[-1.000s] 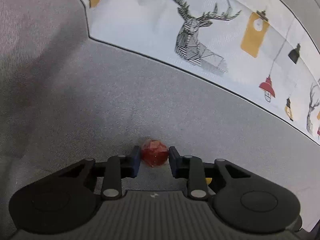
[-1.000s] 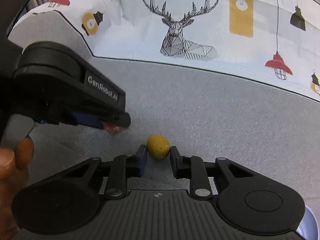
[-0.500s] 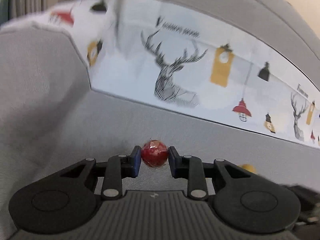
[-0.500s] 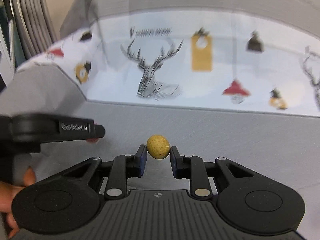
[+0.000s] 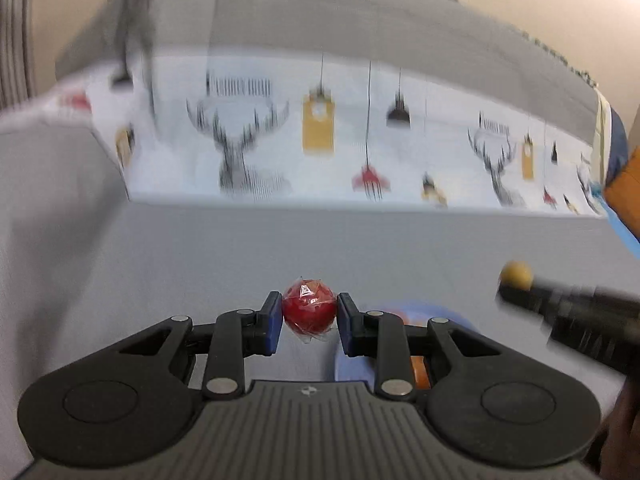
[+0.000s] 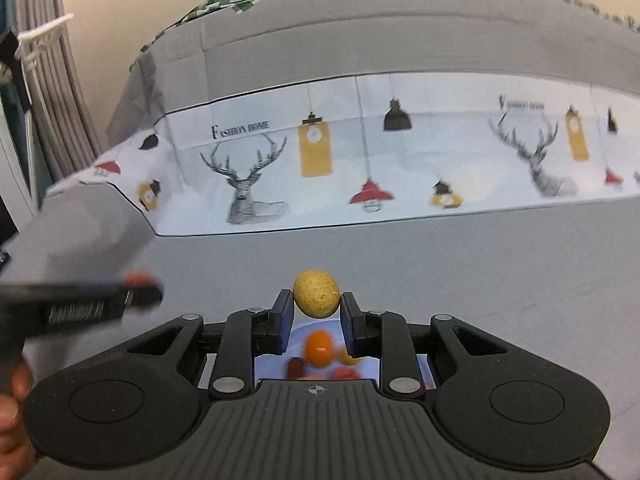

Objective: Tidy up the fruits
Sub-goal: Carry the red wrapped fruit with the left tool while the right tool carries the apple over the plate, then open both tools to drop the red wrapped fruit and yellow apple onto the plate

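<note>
My left gripper (image 5: 309, 314) is shut on a small red fruit (image 5: 309, 309) wrapped in clear film and holds it above the grey cloth. My right gripper (image 6: 316, 314) is shut on a round yellow-brown fruit (image 6: 317, 293). Below the right gripper lies a pale blue plate (image 6: 298, 334) with an orange fruit (image 6: 319, 347) and other small fruits, blurred. The plate (image 5: 356, 364) also shows under the left gripper's right finger. The right gripper with its yellow fruit (image 5: 516, 275) appears blurred at the right of the left wrist view. The left gripper (image 6: 140, 292) appears blurred at the left of the right wrist view.
The grey cloth surface (image 6: 480, 272) runs back to a white band printed with deer and lamps (image 6: 360, 168), with a grey cushion back (image 6: 400, 40) above it. An orange and blue object (image 5: 624, 200) sits at the far right edge.
Both grippers have lifted off the cloth with their fruits and tilted up. The plate of fruits has come into view beneath them.
</note>
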Available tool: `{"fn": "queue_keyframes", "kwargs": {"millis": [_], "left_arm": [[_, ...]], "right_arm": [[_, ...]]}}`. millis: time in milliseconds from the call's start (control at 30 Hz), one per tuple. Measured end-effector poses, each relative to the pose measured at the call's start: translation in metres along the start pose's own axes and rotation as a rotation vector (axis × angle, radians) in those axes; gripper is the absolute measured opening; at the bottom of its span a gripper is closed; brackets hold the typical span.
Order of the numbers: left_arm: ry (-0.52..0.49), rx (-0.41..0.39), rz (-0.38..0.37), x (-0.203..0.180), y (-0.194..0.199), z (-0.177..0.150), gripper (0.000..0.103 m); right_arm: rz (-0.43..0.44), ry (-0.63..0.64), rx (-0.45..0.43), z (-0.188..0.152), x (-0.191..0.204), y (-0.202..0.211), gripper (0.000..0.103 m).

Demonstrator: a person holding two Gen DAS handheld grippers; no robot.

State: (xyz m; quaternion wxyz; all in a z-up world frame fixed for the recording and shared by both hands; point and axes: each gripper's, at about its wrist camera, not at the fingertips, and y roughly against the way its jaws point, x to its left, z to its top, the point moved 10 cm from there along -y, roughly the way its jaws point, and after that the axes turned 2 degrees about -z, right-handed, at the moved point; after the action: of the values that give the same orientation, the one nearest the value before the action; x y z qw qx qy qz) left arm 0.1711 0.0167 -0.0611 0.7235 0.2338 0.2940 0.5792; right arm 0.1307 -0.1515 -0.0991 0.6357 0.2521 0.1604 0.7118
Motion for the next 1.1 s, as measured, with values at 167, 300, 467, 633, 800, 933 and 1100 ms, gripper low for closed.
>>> {"fn": "queue_keyframes", "kwargs": {"millis": [167, 300, 467, 633, 800, 933, 1100], "left_arm": [[0.036, 0.077, -0.096, 0.003, -0.018, -0.008, 0.032], [0.07, 0.162, -0.203, -0.009, -0.035, -0.02, 0.032], [-0.09, 0.223, -0.282, -0.05, -0.041, -0.037, 0.032], [-0.278, 0.269, -0.312, -0.083, -0.045, -0.063, 0.032], [-0.328, 0.285, -0.311, -0.092, -0.053, -0.075, 0.032], [-0.342, 0.294, -0.304, -0.094, -0.056, -0.077, 0.032], [-0.341, 0.29, -0.301, -0.093, -0.055, -0.075, 0.038]], "right_arm": [[-0.025, 0.024, 0.074, -0.016, -0.03, -0.008, 0.026], [-0.032, 0.022, 0.149, -0.032, -0.047, -0.017, 0.026], [-0.025, 0.065, 0.197, -0.046, -0.053, -0.018, 0.026], [-0.004, 0.1, 0.234, -0.055, -0.05, -0.022, 0.026], [0.013, 0.128, 0.243, -0.058, -0.041, -0.024, 0.026], [0.021, 0.138, 0.255, -0.061, -0.036, -0.026, 0.026], [0.031, 0.153, 0.275, -0.065, -0.033, -0.028, 0.027]]}}
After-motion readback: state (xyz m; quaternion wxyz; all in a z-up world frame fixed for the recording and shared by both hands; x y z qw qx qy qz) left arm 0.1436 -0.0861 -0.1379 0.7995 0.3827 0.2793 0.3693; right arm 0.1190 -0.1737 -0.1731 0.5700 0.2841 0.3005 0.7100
